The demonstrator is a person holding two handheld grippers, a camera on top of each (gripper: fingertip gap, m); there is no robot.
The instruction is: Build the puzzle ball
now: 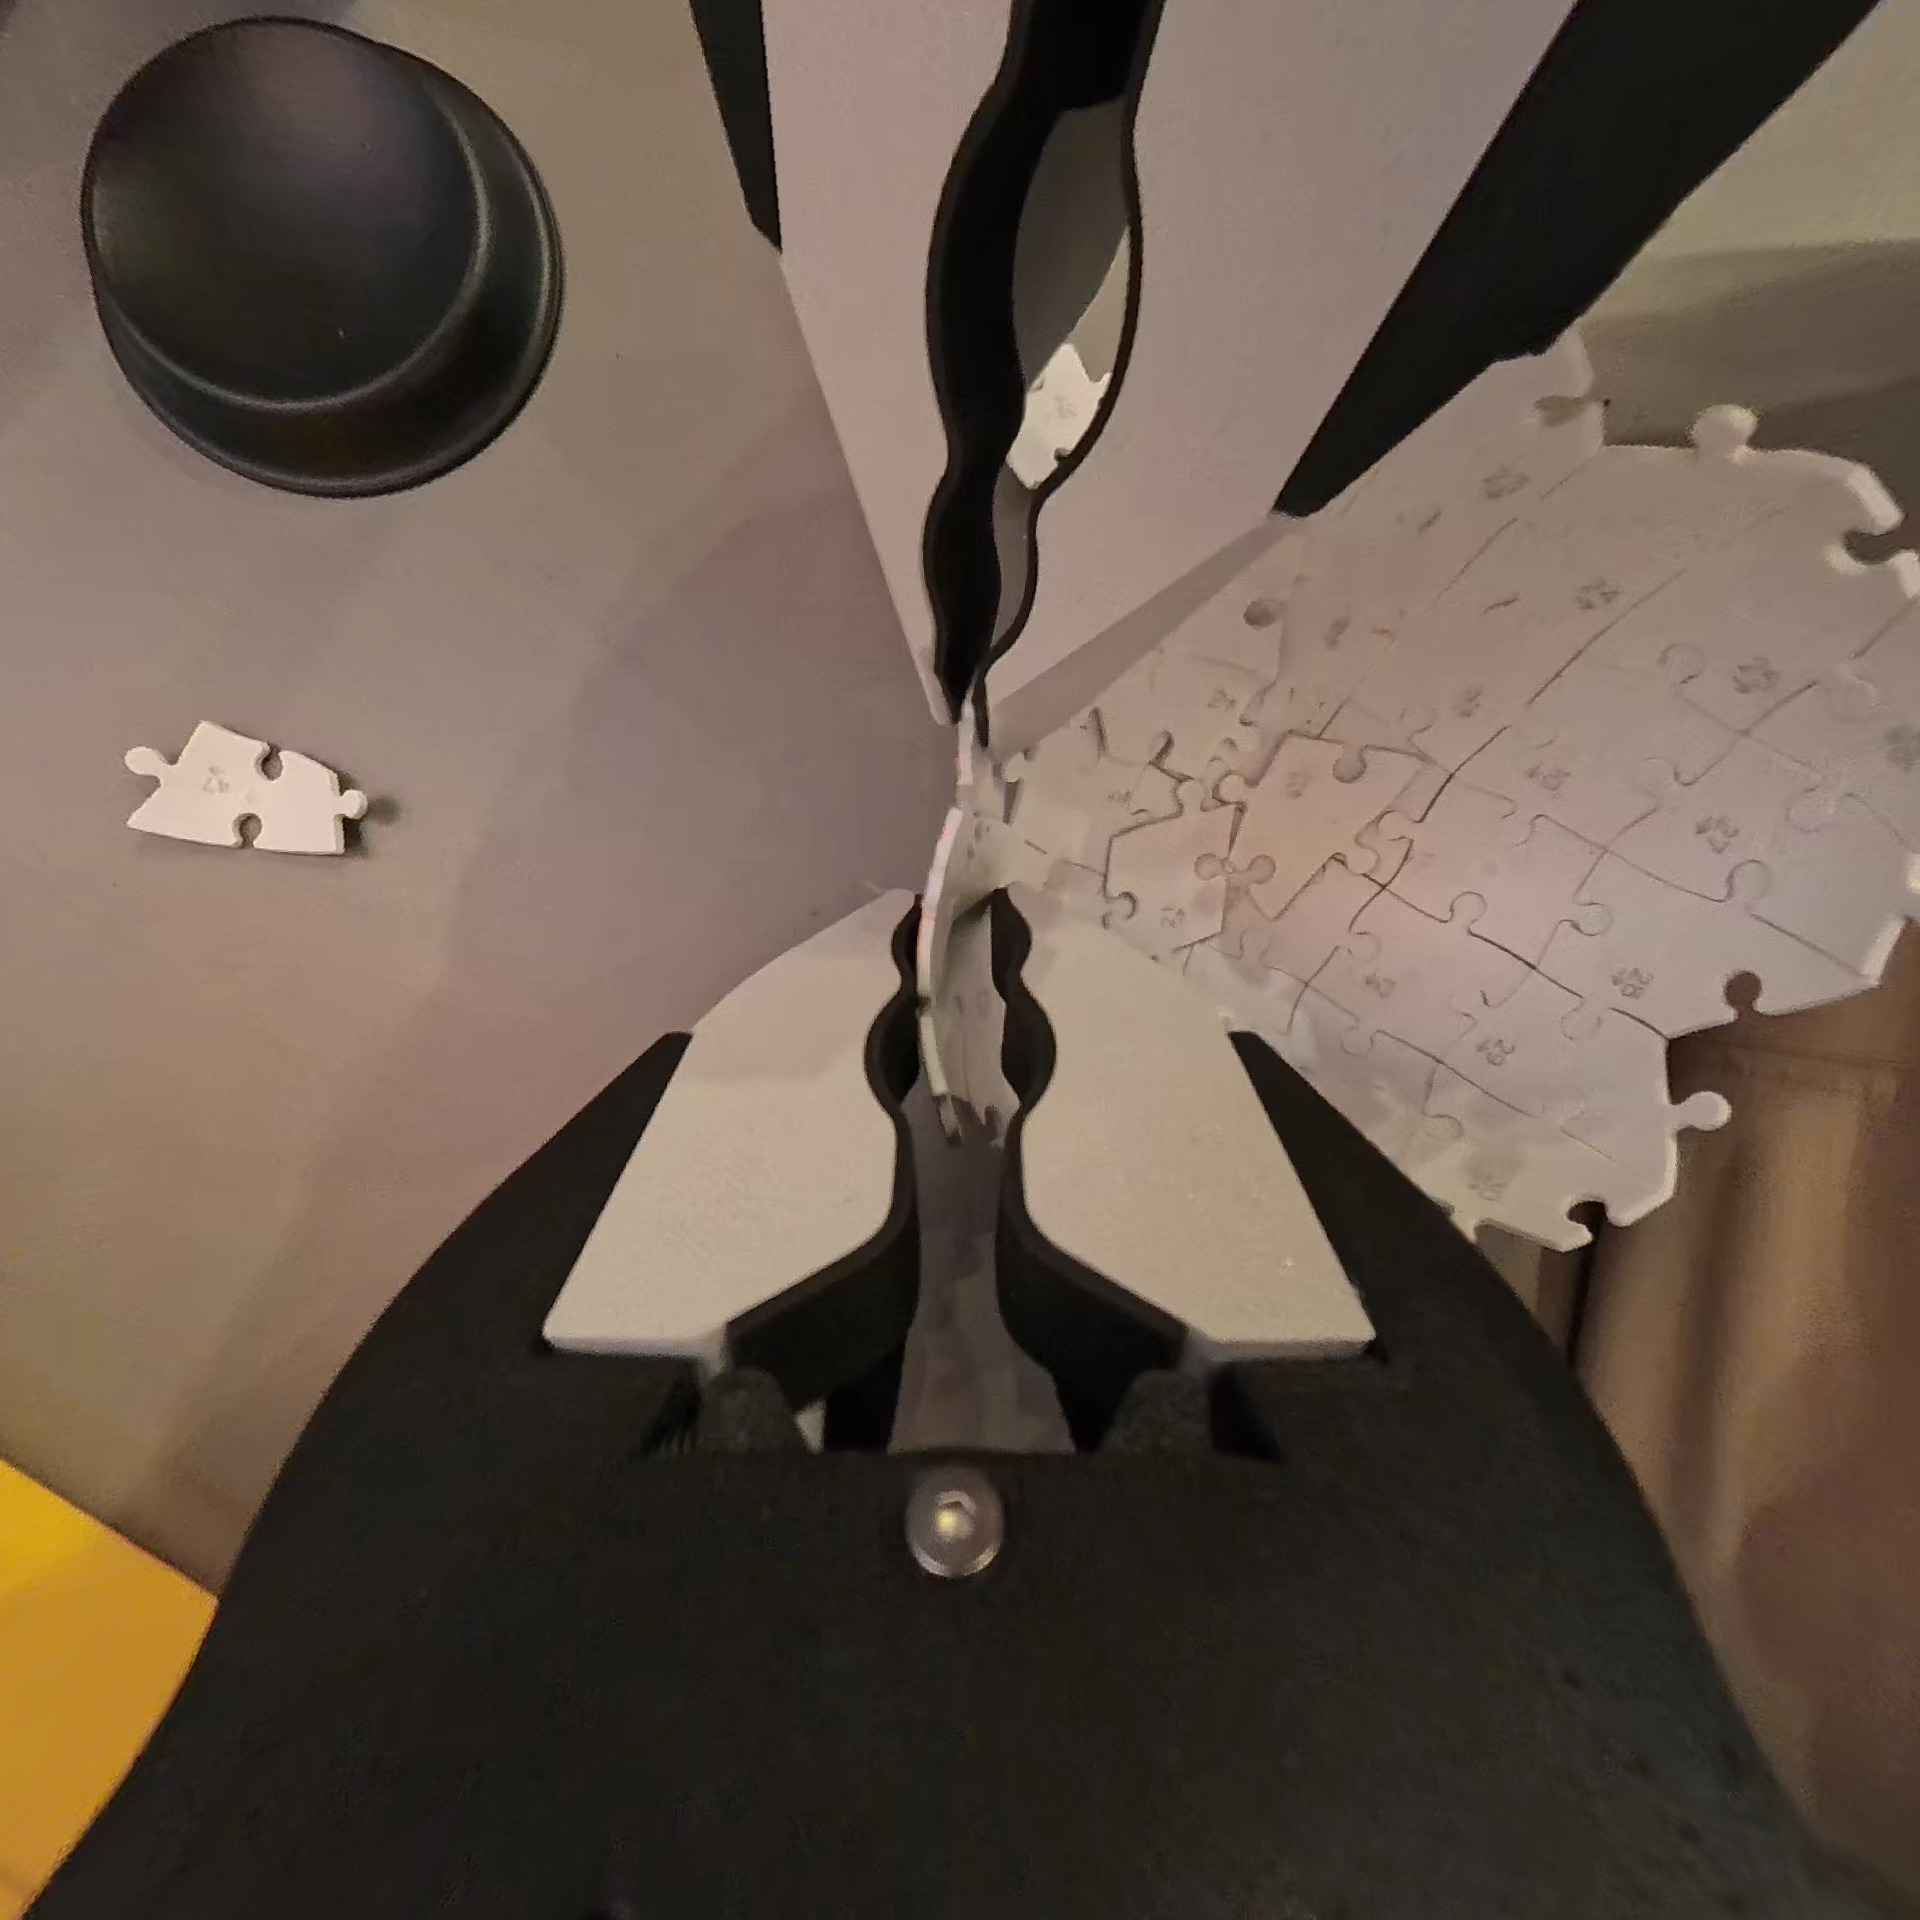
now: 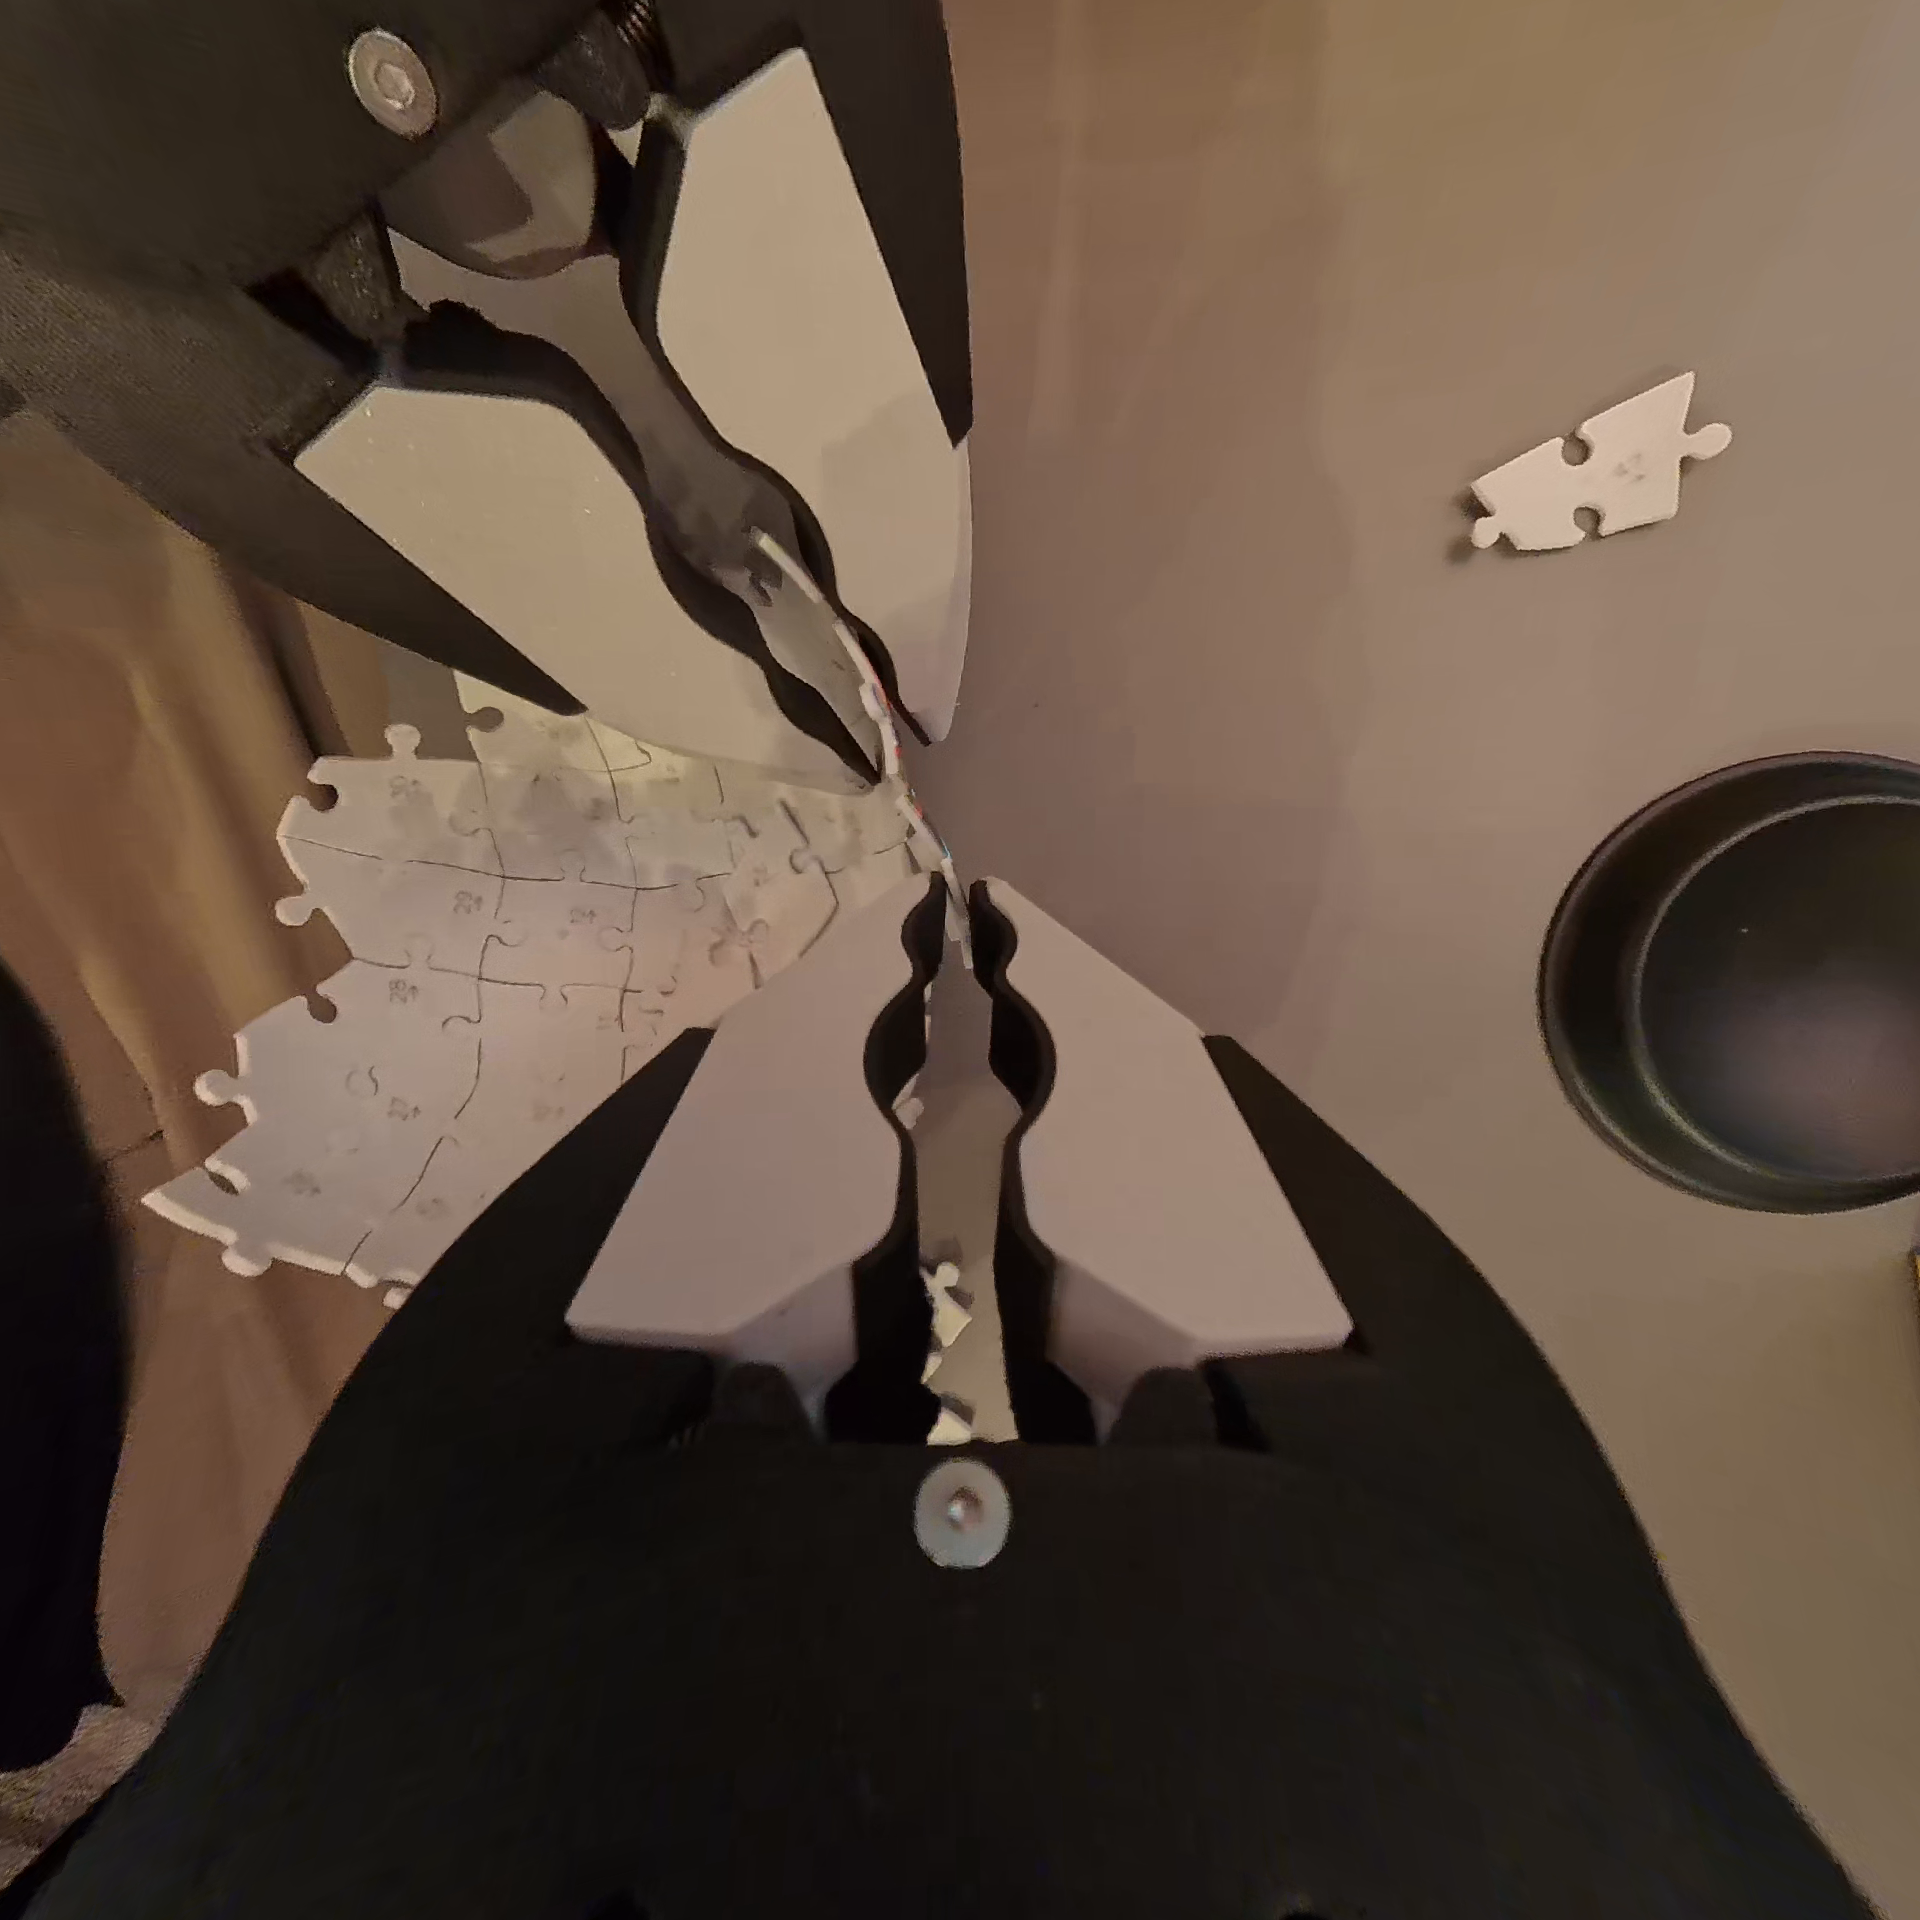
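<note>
The part-built puzzle ball (image 1: 1507, 831) is a curved white shell of several joined pieces, held in the air; it also shows in the right wrist view (image 2: 468, 935). My left gripper (image 1: 956, 904) is shut on the shell's rim, seen edge-on. My right gripper (image 1: 971, 686) comes in from above, tip to tip with the left. In its own view the right gripper (image 2: 958, 894) is shut on a thin white puzzle edge. I cannot tell if that is a single piece or the shell's rim. The left gripper (image 2: 894, 748) meets it from the upper left.
A loose pair of joined white pieces (image 1: 244, 795) lies on the grey table (image 1: 520, 623), also seen in the right wrist view (image 2: 1600, 478). A black round bowl (image 1: 322, 260) stands on the table (image 2: 1745, 977). A yellow object (image 1: 62, 1621) is at the lower left. Beige fabric (image 1: 1766, 1351) lies beyond the table edge. My left and right fingertips are right by each other.
</note>
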